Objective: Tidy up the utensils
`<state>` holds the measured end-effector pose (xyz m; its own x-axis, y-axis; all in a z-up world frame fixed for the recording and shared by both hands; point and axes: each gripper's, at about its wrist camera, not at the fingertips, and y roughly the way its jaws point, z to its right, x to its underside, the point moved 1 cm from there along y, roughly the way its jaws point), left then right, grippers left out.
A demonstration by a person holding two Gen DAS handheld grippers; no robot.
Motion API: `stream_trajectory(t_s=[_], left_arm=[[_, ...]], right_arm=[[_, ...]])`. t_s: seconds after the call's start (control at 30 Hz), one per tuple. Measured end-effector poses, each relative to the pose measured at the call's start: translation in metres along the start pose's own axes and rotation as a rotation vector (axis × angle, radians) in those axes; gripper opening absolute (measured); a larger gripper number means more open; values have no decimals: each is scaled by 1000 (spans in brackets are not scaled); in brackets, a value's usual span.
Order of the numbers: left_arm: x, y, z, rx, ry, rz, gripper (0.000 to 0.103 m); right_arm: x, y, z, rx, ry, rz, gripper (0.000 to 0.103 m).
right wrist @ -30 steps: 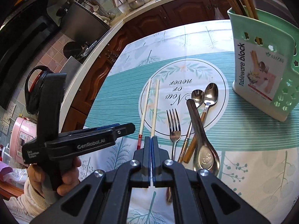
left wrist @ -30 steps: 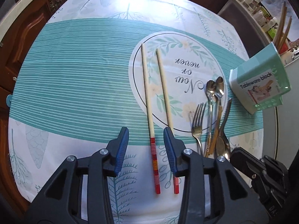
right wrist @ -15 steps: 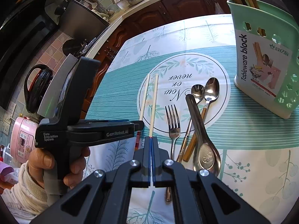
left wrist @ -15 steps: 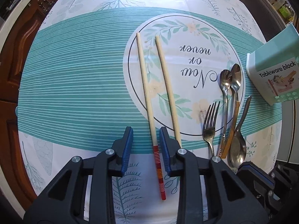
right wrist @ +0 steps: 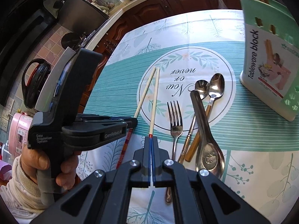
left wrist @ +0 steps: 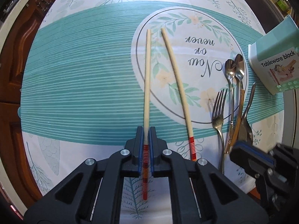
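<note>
Since a second ago, the left tool (left wrist: 146, 145) has dropped and pinched the left chopstick (left wrist: 146, 78) at its red end on the tabletop (left wrist: 84, 85). The right tool (right wrist: 151, 149) is pressed together, empty. The grasp step looks done; next calls for lifting it clear and carrying it to the block (right wrist: 265, 71).

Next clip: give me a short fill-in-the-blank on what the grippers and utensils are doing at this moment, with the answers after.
1. The left gripper is shut on one ____.
2. The second chopstick lies on the ____.
3. The right gripper is shut and holds ____.
4. The lettering on the green holder reads "Tableware ____".

Answers: chopstick; tablecloth; nothing; block
</note>
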<state>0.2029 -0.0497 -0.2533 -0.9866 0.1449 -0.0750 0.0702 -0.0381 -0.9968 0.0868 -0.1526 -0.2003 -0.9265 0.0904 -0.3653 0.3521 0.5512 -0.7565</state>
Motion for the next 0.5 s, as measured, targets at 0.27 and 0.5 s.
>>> stream_trajectory(t_s=[0.27, 0.5], left_arm=[[4, 3, -38, -2, -52, -37, 3], [11, -7, -65, 27, -94, -14, 3]], right_arm=[[-39, 45, -9, 77, 48, -154, 20], [-52, 84, -31, 263, -25, -255, 20]])
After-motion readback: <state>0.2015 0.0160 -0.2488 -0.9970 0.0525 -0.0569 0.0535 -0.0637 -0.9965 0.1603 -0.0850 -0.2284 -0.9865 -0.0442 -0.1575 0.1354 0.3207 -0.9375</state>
